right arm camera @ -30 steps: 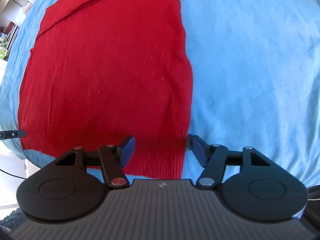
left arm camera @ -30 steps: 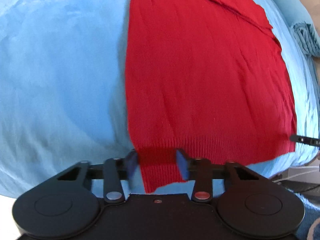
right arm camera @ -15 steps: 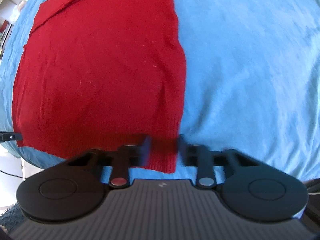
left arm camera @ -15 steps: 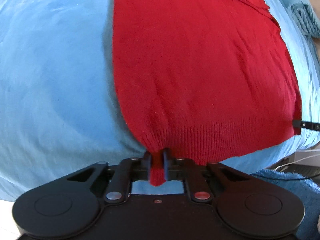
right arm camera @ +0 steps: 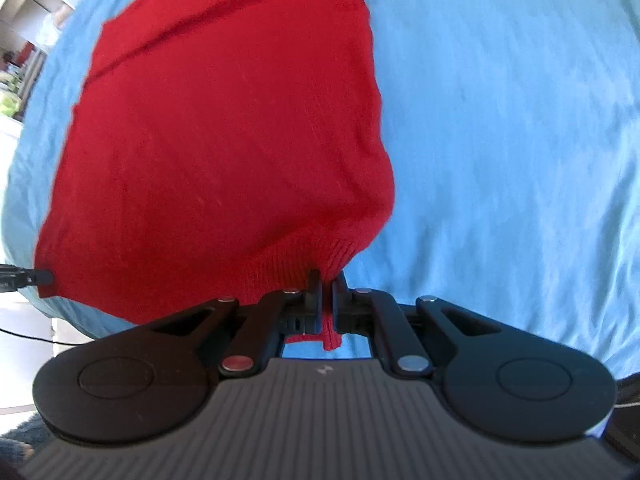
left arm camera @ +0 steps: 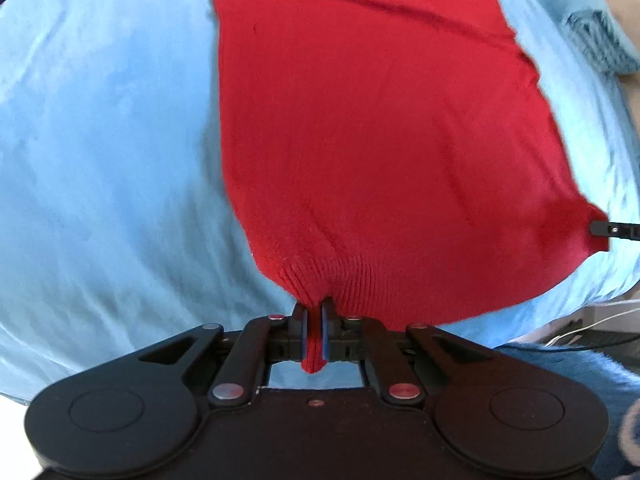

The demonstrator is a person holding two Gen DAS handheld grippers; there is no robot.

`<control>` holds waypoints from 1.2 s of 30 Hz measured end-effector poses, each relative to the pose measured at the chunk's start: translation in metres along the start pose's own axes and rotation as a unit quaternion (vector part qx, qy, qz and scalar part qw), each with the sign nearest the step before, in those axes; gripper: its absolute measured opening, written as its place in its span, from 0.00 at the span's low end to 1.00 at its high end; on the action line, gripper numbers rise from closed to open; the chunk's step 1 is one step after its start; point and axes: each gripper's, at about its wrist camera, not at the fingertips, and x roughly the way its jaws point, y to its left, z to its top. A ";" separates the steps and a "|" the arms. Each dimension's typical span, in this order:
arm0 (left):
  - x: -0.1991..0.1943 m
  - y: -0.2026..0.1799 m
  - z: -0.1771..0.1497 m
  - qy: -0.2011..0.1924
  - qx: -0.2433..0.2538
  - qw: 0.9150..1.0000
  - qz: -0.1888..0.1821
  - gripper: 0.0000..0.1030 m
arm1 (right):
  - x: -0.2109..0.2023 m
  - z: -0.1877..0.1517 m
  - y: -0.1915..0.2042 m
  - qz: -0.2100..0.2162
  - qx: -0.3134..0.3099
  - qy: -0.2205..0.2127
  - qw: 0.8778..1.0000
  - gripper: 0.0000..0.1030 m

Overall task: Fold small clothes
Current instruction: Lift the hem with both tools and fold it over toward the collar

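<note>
red knit sweater (left arm camera: pixel 380 140), ribbed hem nearest the camera, spread over a light blue sheet (left arm camera: pixel 100 160). fills centre and upper right of the left wrist frame, centre-left of the right wrist frame (right arm camera: pixel 224 152). both lower hem corners are bunched and lifted off the sheet, so the hem bows between them. a fold line runs across the far upper part. slightly blurred.

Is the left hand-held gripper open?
No, the left hand-held gripper is shut on the ribbed hem corner of the red sweater.
</note>
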 end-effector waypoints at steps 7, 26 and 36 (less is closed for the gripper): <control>-0.061 -0.010 0.034 -0.066 -0.045 0.996 -0.050 0.06 | -0.050 0.036 -0.002 0.050 0.011 -0.041 0.998 0.19; -0.017 0.036 0.284 -0.283 -0.132 0.948 -0.056 0.06 | -0.029 0.281 0.004 0.164 0.138 -0.204 0.955 0.19; 0.051 0.068 0.341 -0.281 -0.191 0.940 -0.030 0.06 | 0.104 0.370 -0.020 0.112 0.196 -0.202 0.953 0.19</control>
